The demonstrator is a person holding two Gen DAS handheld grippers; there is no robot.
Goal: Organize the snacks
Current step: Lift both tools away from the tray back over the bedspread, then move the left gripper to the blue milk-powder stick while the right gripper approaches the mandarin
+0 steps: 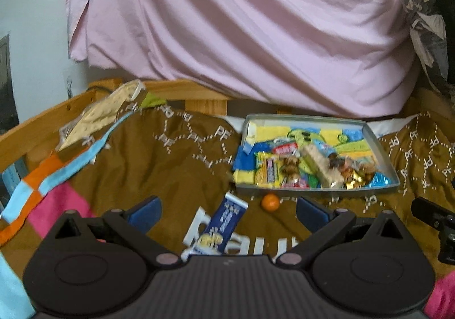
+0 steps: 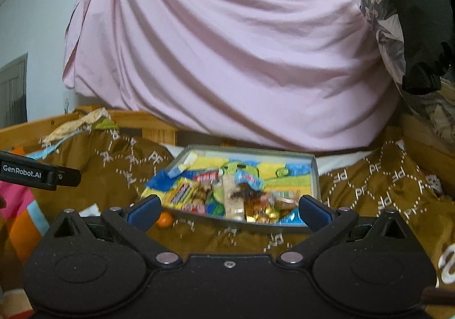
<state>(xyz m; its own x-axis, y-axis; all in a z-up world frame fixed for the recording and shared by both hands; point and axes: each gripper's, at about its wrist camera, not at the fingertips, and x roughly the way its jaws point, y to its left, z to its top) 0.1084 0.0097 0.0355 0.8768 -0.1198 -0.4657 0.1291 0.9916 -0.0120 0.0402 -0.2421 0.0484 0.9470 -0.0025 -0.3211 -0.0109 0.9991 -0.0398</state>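
A shallow grey tin tray (image 1: pixel 382 148) (image 2: pixel 315 176) lies on a brown bedspread and holds several wrapped snacks, among them a yellow candy pack (image 1: pixel 267 169) (image 2: pixel 180 192) and gold-foil sweets (image 1: pixel 354 181) (image 2: pixel 264 213). A blue snack packet (image 1: pixel 224 223) lies on the bedspread between the fingers of my open left gripper (image 1: pixel 229 212), which holds nothing. A small orange fruit (image 1: pixel 270 201) (image 2: pixel 165 219) sits just in front of the tray. My right gripper (image 2: pixel 229 209) is open and empty, close to the tray's near edge.
A wooden bed rail (image 1: pixel 182 88) (image 2: pixel 133 117) runs behind the bedspread, with pink cloth (image 1: pixel 241 23) hanging above it. A cracker packet (image 1: pixel 99 117) rests at the left rail. A colourful blanket (image 1: pixel 51 196) lies at the left. Dark clothing (image 2: pixel 421 14) hangs at the right.
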